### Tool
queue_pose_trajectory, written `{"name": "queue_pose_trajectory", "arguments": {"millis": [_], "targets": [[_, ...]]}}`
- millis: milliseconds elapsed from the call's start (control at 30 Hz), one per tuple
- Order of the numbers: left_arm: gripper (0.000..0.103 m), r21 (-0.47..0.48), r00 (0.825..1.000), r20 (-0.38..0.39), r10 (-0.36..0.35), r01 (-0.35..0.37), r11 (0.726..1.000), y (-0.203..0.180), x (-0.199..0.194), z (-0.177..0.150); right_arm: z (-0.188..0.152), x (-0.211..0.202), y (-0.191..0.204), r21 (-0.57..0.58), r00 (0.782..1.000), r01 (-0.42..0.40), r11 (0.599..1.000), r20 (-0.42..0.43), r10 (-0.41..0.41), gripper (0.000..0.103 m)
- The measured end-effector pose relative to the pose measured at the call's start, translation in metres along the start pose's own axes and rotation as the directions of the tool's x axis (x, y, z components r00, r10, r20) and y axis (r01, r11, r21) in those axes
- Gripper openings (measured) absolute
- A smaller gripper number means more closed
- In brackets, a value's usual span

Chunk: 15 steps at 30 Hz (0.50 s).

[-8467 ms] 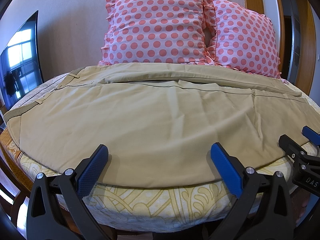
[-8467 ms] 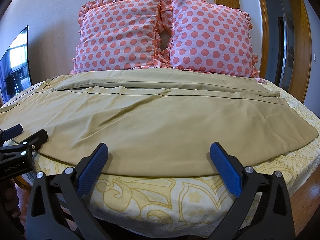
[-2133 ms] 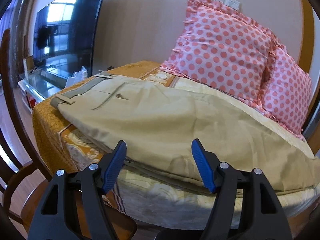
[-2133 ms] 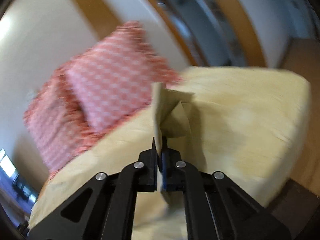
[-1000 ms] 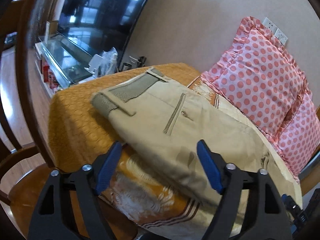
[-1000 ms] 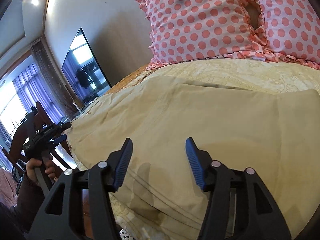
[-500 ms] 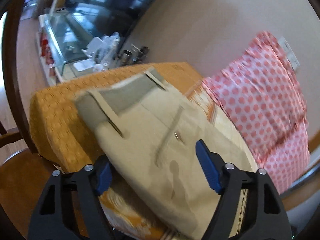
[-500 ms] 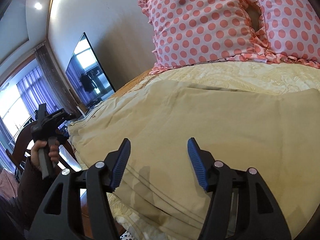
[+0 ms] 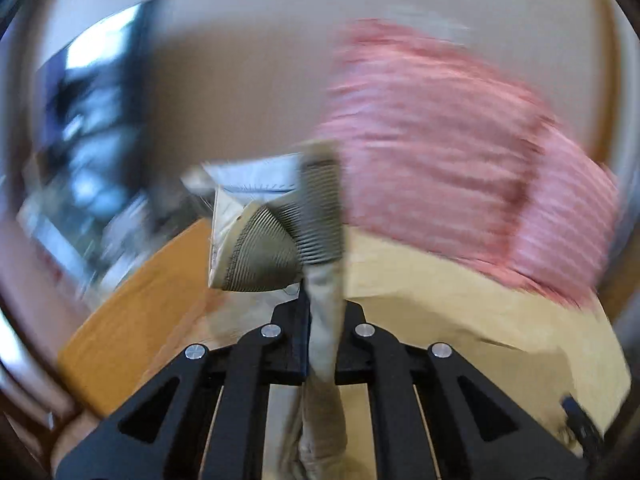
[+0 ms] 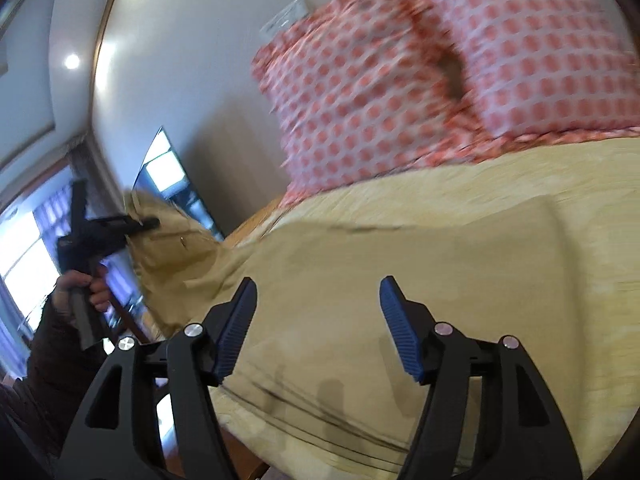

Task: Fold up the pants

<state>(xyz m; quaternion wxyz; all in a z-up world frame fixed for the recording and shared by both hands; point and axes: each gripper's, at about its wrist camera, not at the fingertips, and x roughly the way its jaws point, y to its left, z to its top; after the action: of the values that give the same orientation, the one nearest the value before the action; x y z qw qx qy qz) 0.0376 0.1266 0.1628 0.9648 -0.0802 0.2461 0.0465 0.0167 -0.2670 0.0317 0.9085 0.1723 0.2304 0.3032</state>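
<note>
The tan pants point(image 10: 420, 264) lie folded over on the bed, their leg part spread flat. My left gripper point(image 9: 322, 320) is shut on the waistband end point(image 9: 320, 216), which stands lifted off the bed with its ribbed inside showing. In the right wrist view the left gripper point(image 10: 150, 223) holds that raised waist end point(image 10: 172, 248) at the far left. My right gripper point(image 10: 316, 320) is open and empty, just above the near edge of the pants.
Two pink polka-dot pillows point(image 10: 440, 76) lean on the wall at the head of the bed. A dark TV screen point(image 10: 176, 184) stands at the left. The orange bedspread edge point(image 9: 132, 320) drops off to the left. The left wrist view is motion-blurred.
My left gripper has closed on the waistband and lifted it off the bed. My right gripper stays open and has tilted, hovering over the same near edge.
</note>
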Motion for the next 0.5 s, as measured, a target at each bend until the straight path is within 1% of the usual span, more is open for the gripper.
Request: {"name": "queue_pose_trajectory", "arguments": {"millis": [33, 67, 100, 167, 200, 267, 300, 333, 400, 467, 500], "targets": [[0.005, 0.08, 0.998, 0.014, -0.064, 0.063, 0.995, -0.038, -0.009, 0.001, 0.001, -0.008, -0.006, 0.009, 1.0, 0.019, 1.0, 0.019, -0.019, 0.064], [0.005, 0.139, 0.992, 0.017, -0.123, 0.12, 0.983, -0.068, -0.016, -0.001, 0.002, -0.017, -0.013, 0.019, 0.999, 0.039, 0.999, 0.037, -0.04, 0.064], [0.005, 0.206, 0.978, 0.002, -0.208, 0.203, 0.957, -0.107, -0.022, -0.009, 0.003, -0.027, -0.021, 0.034, 0.996, 0.067, 0.997, 0.056, -0.068, 0.064], [0.005, 0.273, 0.947, -0.051, -0.317, 0.318, 0.908, -0.155, -0.027, -0.028, 0.003, -0.045, -0.036, 0.067, 0.989, 0.115, 0.991, 0.087, -0.12, 0.065], [0.005, 0.311, 0.917, -0.109, -0.382, 0.397, 0.864, -0.186, -0.027, -0.047, 0.002, -0.054, -0.044, 0.084, 0.983, 0.143, 0.986, 0.1, -0.151, 0.065], [0.005, 0.353, 0.872, -0.215, -0.439, 0.489, 0.798, -0.225, -0.022, -0.082, -0.001, -0.071, -0.06, 0.115, 0.969, 0.202, 0.973, 0.118, -0.215, 0.065], [0.005, 0.375, 0.854, -0.272, -0.444, 0.519, 0.768, -0.241, -0.018, -0.102, -0.002, -0.076, -0.067, 0.128, 0.964, 0.223, 0.966, 0.121, -0.238, 0.066], [0.005, 0.408, 0.843, -0.331, -0.425, 0.534, 0.741, -0.257, -0.011, -0.129, -0.004, -0.083, -0.073, 0.141, 0.958, 0.242, 0.96, 0.124, -0.26, 0.066], [0.005, 0.441, 0.839, -0.369, -0.399, 0.536, 0.72, -0.268, -0.006, -0.159, -0.006, -0.096, -0.086, 0.168, 0.944, 0.28, 0.945, 0.129, -0.302, 0.068], [0.005, 0.471, 0.863, -0.338, -0.375, 0.5, 0.726, -0.266, -0.01, -0.17, -0.006, -0.105, -0.095, 0.183, 0.936, 0.3, 0.936, 0.135, -0.326, 0.074], [0.006, 0.492, 0.873, -0.328, -0.361, 0.484, 0.724, -0.266, -0.014, -0.173, -0.004, -0.107, -0.099, 0.189, 0.935, 0.301, 0.935, 0.133, -0.328, 0.075]]}}
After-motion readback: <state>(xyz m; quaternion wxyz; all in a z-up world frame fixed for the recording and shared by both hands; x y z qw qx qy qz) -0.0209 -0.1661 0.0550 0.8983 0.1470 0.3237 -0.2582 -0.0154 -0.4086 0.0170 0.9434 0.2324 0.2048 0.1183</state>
